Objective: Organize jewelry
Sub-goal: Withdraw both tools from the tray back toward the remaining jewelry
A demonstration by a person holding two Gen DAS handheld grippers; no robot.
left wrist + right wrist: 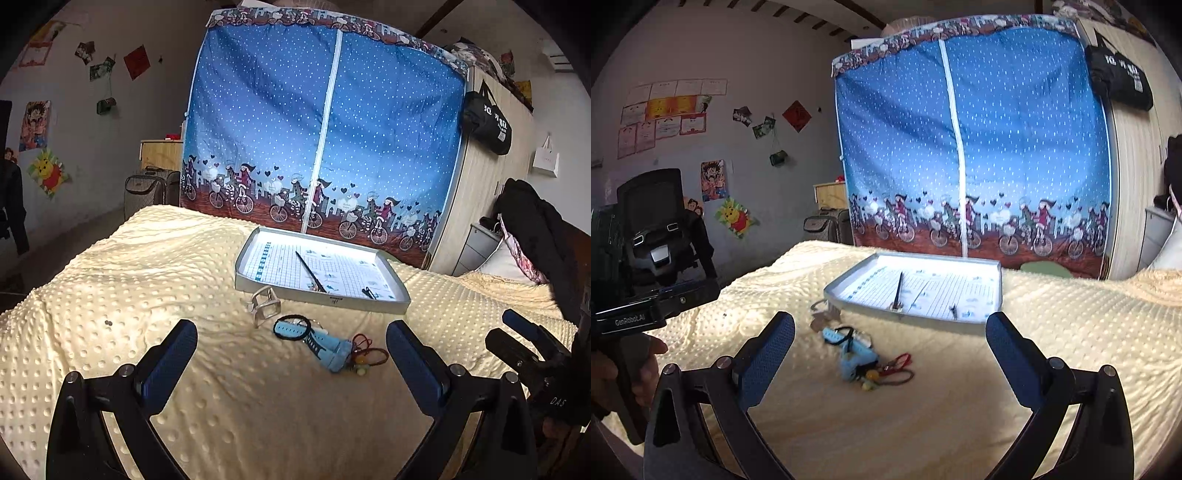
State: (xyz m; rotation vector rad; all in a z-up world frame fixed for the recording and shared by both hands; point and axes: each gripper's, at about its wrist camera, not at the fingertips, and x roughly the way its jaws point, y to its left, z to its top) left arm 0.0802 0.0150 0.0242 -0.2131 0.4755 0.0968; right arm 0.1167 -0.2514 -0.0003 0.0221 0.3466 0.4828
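Note:
A heap of jewelry lies on the cream blanket: a light blue watch strap (327, 345) (855, 356) with a black loop (292, 326), red cord bracelets with beads (367, 356) (895, 367), and a silvery metal band (264, 302) (823, 314). Beyond it sits a grey tray (369, 304) (905, 319) holding a long dark hairpin (310, 271) (898, 290) and a small black clip (369, 292) (953, 310). My left gripper (291, 354) hovers open just before the heap. My right gripper (890, 350) is open too, above and short of the heap.
A blue dotted fabric wardrobe (325, 129) stands behind the bed. Dark clothes and a pillow (513, 258) lie at the right. In the right wrist view, a hand (613, 373) holds the other gripper's handle at the left edge.

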